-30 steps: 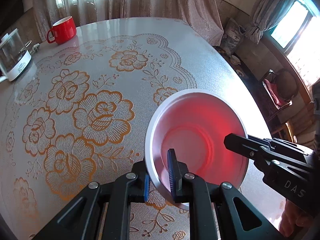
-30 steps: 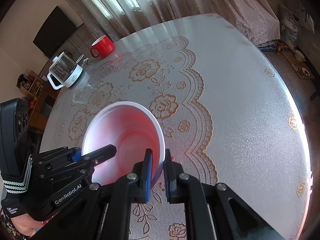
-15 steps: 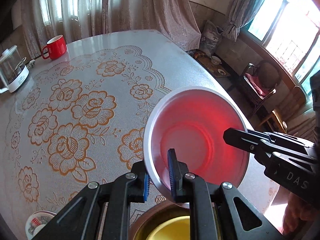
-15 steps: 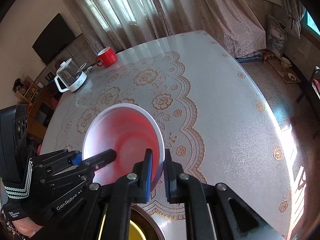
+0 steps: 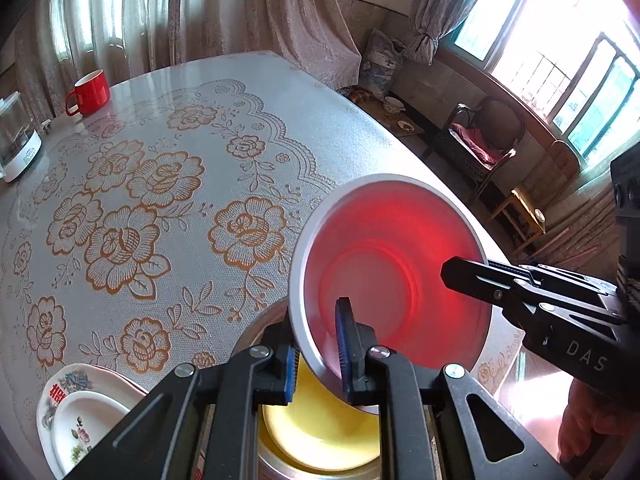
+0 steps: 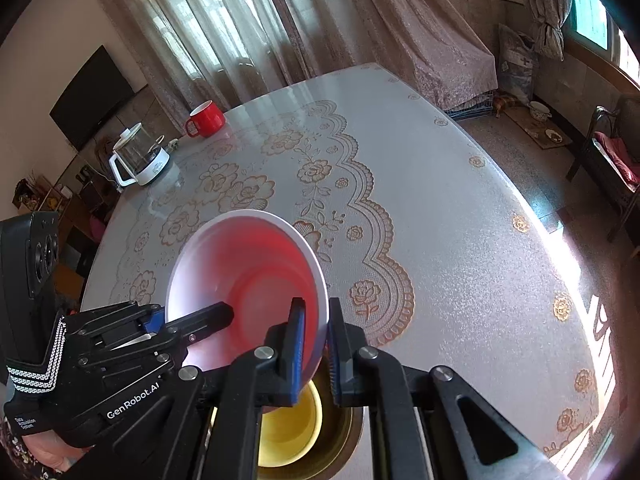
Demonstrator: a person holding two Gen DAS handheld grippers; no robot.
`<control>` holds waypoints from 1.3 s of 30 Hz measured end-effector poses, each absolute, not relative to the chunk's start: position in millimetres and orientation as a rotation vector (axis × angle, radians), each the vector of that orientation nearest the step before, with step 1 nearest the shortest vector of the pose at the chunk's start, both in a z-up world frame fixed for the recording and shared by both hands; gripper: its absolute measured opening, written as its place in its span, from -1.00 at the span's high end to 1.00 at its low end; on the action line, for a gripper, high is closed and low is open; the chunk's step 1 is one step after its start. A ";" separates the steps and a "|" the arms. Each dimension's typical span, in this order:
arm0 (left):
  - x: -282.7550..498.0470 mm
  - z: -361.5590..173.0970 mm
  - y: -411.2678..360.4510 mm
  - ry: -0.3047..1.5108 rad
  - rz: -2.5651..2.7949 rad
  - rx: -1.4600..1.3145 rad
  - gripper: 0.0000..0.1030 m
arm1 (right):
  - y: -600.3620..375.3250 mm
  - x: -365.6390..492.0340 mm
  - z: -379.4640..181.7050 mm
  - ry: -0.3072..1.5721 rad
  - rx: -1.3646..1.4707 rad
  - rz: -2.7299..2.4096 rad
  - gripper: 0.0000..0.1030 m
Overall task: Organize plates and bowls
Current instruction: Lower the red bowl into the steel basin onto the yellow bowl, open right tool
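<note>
Both tools carry one bowl point(image 5: 394, 280) between them: the left tool point(image 5: 318, 356) is clamped on the near rim with one pad inside and one outside, and the right tool point(image 6: 316, 340) pinches the opposite rim the same way. The bowl is white outside with a red glow inside, tilted, and held clear of the desk point(image 5: 280, 112), above a yellow bowl point(image 5: 320, 436) that sits inside a metal-rimmed dish point(image 5: 264, 320) at the near edge. The step in hand looks like nesting the carried bowl onto that yellow one. To do it well, I would level the bowl first, centre it over the yellow one, lower both hands evenly so neither rim grip twists, and let go only once the base has settled. The left view alone shows a stack of flowered plates point(image 5: 80, 416) beside the metal dish, which may be the next items to sort. The right view alone shows the whole kettle point(image 6: 138, 160) beside the red mug point(image 6: 208, 119) at the far side, well apart from the work, and the person's strapped left hand point(image 6: 36, 440).
</note>
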State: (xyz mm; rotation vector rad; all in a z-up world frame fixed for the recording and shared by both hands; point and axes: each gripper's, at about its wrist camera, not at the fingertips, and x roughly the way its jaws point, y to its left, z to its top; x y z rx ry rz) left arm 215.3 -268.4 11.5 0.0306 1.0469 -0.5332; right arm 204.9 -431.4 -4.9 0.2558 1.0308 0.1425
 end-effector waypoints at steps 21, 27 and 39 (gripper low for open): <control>171.0 -24.0 -246.1 1.125 -0.572 0.090 0.69 | -408.1 149.1 -35.6 1.109 0.346 0.085 0.82; 170.5 -35.1 -245.2 1.153 -0.564 0.099 0.69 | -406.5 150.3 -45.9 1.147 0.356 0.079 0.82; 177.5 -42.5 -243.7 1.161 -0.538 0.110 0.60 | -405.1 162.4 -65.6 1.221 0.356 0.071 0.80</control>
